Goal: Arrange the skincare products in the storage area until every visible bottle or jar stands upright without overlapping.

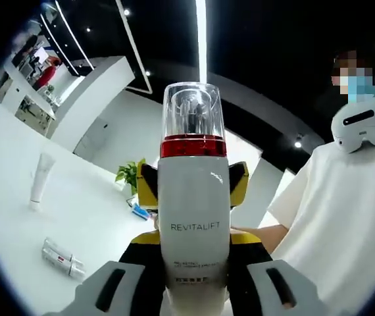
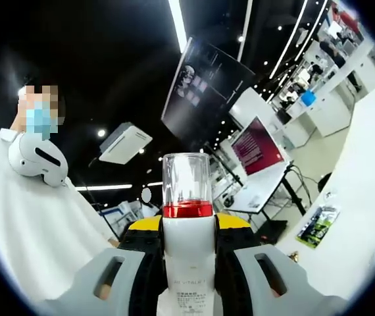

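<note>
In the left gripper view, a white REVITALIFT bottle (image 1: 194, 217) with a red band and a clear cap stands along the jaws, cap pointing away from the camera. My left gripper (image 1: 194, 187) is shut on its body, with yellow-and-black fingertips (image 1: 149, 185) on either side. In the right gripper view, a like white bottle (image 2: 189, 247) with a red band and clear cap shows its back label. My right gripper (image 2: 189, 225) is shut on it. I cannot tell whether the two views show one bottle or two. Both are lifted off the table.
A white table (image 1: 89, 224) lies at the left with an upright white tube (image 1: 41, 178) and a small silver tube (image 1: 62, 258) lying flat. A person in a white shirt (image 1: 345, 217) is close by. A green sachet (image 2: 319, 225) lies on the table (image 2: 365, 197).
</note>
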